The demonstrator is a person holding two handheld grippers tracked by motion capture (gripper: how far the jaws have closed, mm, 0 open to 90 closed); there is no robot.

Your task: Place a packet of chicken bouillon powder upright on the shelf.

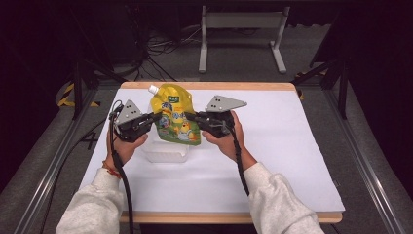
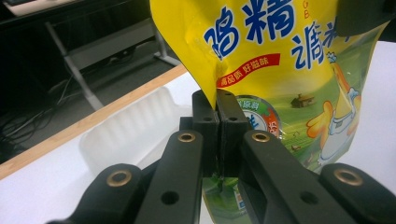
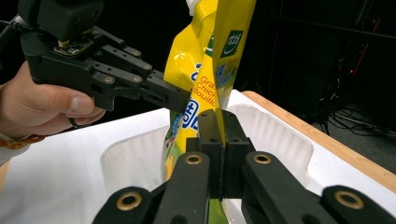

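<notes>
Yellow pouch (image 1: 175, 119), side edges hidden in both clamped tools, above white tray (image 1: 165, 152).

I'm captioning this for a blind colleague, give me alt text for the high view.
Two hands hold a yellow spouted pouch upright between them, the left hand-held gripper and the right hand-held gripper each shut on a side edge. It hangs over a shallow white tray on a white-covered table.

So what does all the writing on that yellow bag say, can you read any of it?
All on the yellow pouch, pinched by both tongs:
"鸡精", big blue characters, left gripper view.
"高品质 好滋味", red banner, roughly; small.
"Chicken Bouillon", blue, cut off, right gripper view.
Green logo square: too blurred.
Round seal: too small.
</notes>
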